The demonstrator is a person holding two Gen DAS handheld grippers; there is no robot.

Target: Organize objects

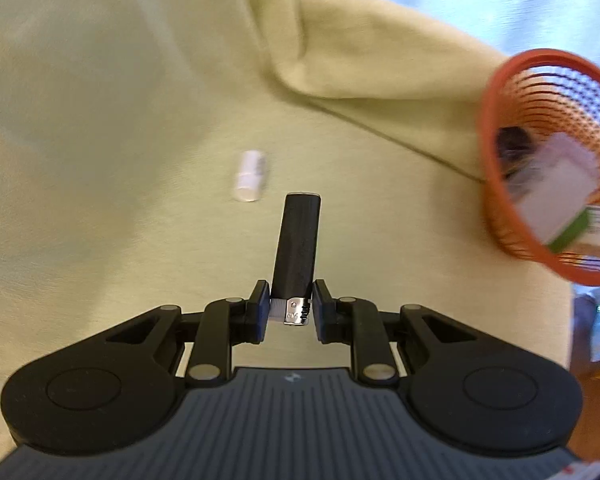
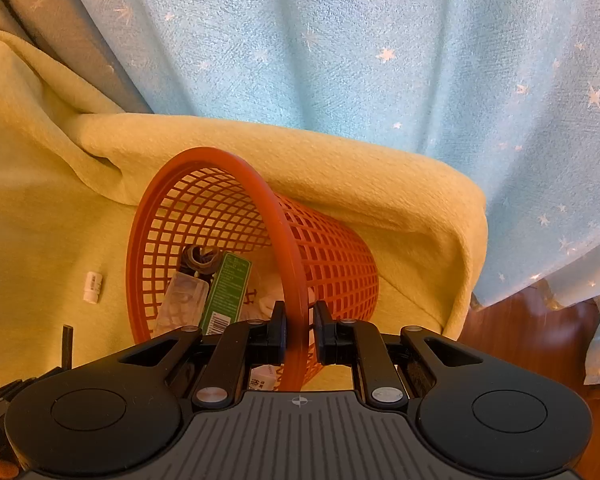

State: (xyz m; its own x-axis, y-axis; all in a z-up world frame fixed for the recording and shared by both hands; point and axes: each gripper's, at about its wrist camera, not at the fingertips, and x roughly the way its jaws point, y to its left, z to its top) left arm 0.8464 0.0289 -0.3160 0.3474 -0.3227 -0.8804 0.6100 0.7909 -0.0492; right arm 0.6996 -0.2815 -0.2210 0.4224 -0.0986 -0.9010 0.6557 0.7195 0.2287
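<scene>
My left gripper (image 1: 290, 300) is shut on the metal end of a black lighter (image 1: 296, 240), which points away from me above the yellow-green blanket (image 1: 100, 120). A small white tube (image 1: 249, 176) lies on the blanket just beyond the lighter's tip, to its left. The orange mesh basket (image 1: 496, 128) sits at the right, tilted with its mouth toward the lighter. My right gripper (image 2: 299, 324) is shut on the basket's rim (image 2: 276, 216) and holds it tipped. Inside lie a green box (image 2: 226, 292), a clear plastic case (image 2: 182, 304) and dark hair bands (image 2: 200, 260). The white tube (image 2: 92, 287) rests left of the basket.
A blue curtain with white stars (image 2: 340, 40) hangs behind the blanket. The blanket bunches into a thick fold (image 2: 340, 152) behind the basket. Wooden floor (image 2: 520, 340) shows past the blanket's right edge.
</scene>
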